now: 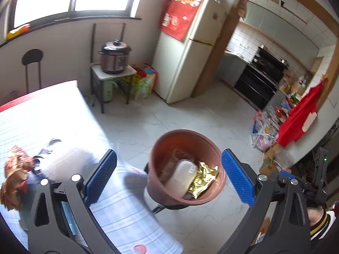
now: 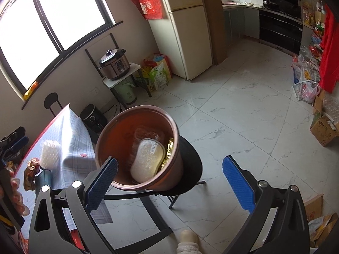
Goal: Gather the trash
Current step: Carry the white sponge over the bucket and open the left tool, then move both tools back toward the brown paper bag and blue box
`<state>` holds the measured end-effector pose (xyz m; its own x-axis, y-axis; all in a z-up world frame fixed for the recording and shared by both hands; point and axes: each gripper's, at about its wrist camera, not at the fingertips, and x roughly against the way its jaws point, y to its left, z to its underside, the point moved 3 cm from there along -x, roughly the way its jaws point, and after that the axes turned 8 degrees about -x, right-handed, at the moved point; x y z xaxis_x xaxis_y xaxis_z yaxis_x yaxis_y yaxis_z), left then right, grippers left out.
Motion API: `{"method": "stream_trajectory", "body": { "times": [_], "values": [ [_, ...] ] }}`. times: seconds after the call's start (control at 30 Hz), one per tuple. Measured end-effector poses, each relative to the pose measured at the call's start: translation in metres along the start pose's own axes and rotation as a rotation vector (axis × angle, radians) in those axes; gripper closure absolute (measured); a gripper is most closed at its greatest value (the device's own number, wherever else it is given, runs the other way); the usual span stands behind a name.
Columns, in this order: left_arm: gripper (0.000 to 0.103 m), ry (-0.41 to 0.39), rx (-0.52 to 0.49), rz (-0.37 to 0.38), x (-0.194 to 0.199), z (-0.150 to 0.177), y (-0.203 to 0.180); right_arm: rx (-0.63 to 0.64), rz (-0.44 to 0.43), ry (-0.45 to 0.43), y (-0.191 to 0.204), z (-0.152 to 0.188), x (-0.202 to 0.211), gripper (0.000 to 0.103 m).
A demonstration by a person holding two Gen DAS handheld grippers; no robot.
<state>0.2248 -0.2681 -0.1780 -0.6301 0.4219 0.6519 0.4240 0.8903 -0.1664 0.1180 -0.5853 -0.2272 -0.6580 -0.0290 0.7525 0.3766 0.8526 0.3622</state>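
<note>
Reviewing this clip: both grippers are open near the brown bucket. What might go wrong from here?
1. The brown bucket sits on a small black stool beside the table; a nudge from either open gripper might tip it.
2. The white foam net and crumpled wrapper lie near the table edge and could be knocked to the floor.

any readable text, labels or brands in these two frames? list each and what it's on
Nothing reads cleanly in either view.
Label on the white foam pad in the brown pot: print too small to read.
Red poster on the fridge: characters blurred.
Cardboard box on the floor: a dark mark, not legible.
Pressure cooker panel: too small.
Green rice bag: print blurred.
</note>
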Motion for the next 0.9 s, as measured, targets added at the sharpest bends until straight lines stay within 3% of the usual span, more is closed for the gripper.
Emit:
{"method": "stream_trajectory", "body": {
  "times": [0.3,0.47,0.67,0.8,0.9],
  "values": [
    [0.006,-0.056,0.238,-0.441,0.141,0.079,0.107,0.226,-0.191,0.080,0.107,0.001,-0.033,0.005],
    [0.006,-0.050,0.389,-0.583,0.209,0.136,0.143,0.376,-0.252,0.153,0.174,0.027,-0.049,0.005],
    [0.006,-0.006,0.459,-0.641,0.243,0.184,0.183,0.426,-0.297,0.201,0.245,0.066,-0.049,0.005],
    [0.006,-0.013,0.479,-0.599,0.241,0.192,0.210,0.490,-0.287,0.204,0.278,0.086,-0.040,0.005],
    [0.006,0.001,0.437,-0.544,0.222,0.182,0.220,0.486,-0.262,0.186,0.289,0.085,-0.033,0.005]
  ]
}}
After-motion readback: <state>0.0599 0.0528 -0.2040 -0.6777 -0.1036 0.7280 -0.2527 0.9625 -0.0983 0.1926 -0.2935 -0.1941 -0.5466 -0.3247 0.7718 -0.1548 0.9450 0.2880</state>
